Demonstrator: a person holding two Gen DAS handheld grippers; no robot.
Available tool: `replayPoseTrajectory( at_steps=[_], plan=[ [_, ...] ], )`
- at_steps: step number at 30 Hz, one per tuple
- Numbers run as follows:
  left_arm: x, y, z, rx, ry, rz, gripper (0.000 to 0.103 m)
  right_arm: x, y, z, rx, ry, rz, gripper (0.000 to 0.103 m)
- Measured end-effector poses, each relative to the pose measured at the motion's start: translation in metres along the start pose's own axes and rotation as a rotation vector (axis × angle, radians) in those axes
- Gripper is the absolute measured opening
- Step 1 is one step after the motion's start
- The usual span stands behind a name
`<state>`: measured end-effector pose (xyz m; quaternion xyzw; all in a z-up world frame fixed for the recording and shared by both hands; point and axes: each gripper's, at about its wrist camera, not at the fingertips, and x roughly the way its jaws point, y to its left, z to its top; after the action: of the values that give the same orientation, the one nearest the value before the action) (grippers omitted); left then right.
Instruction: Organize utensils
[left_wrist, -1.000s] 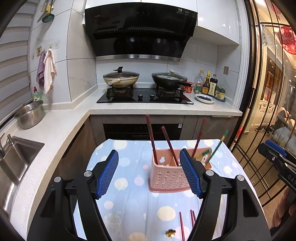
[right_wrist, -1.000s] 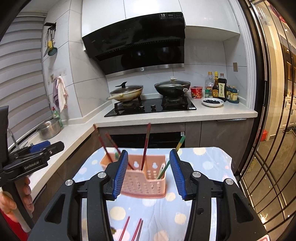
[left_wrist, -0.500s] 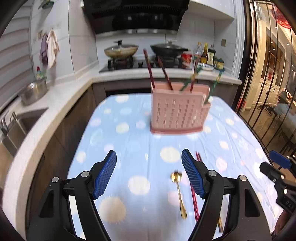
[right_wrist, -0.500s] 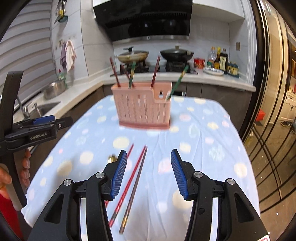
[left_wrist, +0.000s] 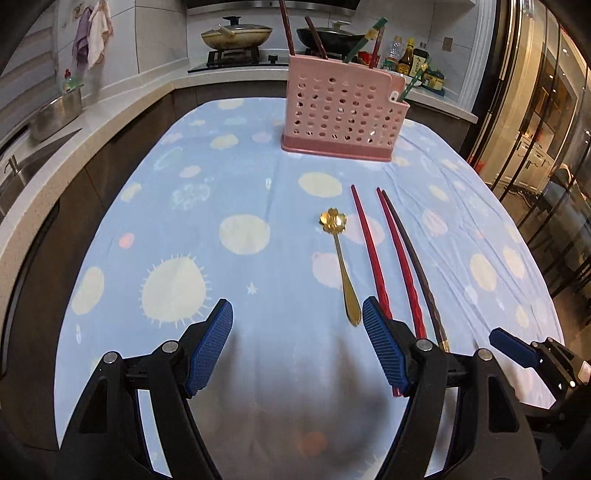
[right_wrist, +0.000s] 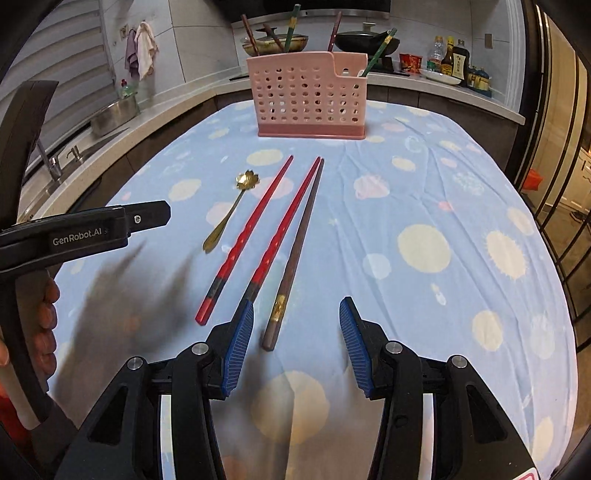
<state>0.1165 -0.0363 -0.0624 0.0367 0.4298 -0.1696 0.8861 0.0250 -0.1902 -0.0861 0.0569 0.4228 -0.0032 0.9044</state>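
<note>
Pink perforated utensil holder (right_wrist: 308, 99) stood near the tablecloth's (right_wrist: 424, 192) far edge; gold spoon (left_wrist: 340, 258) and three chopsticks (right_wrist: 291, 251) laid mid-cloth. Left gripper (left_wrist: 297, 347) and right gripper (right_wrist: 296, 343) both held apart, empty.

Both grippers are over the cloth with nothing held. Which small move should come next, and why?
Probably lower the right gripper onto the dark brown chopstick. Its near end already lies between the open jaws, flat on the tablecloth, while the gold spoon lies just ahead of the open left gripper, near its right finger, not between the jaws. The pink holder stands beyond.
</note>
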Motion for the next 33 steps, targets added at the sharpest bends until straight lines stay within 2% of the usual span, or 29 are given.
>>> replayPoseTrajectory(
  at_steps=[10,17,20,28,31,33],
  plan=[
    [0.011,-0.008,-0.026,0.012,0.069,-0.017,0.069,0.014,0.008,-0.008,-0.018,0.033,0.001,0.029],
    [0.017,-0.009,-0.023,0.004,0.073,-0.025,0.069,0.016,0.0,-0.006,-0.002,0.028,-0.022,0.008],
    [0.019,-0.013,-0.016,0.01,0.062,-0.04,0.068,0.016,-0.007,-0.005,0.02,0.027,-0.02,0.007],
    [0.043,-0.024,0.002,0.033,0.08,-0.07,0.047,0.019,-0.015,-0.001,0.046,0.031,-0.011,0.007],
    [0.047,-0.026,0.004,0.051,0.073,-0.054,0.04,0.019,-0.016,0.0,0.048,0.032,-0.008,0.007],
    [0.047,-0.026,0.005,0.049,0.077,-0.072,0.025,0.019,-0.016,0.0,0.05,0.032,-0.005,0.007]
  ],
)
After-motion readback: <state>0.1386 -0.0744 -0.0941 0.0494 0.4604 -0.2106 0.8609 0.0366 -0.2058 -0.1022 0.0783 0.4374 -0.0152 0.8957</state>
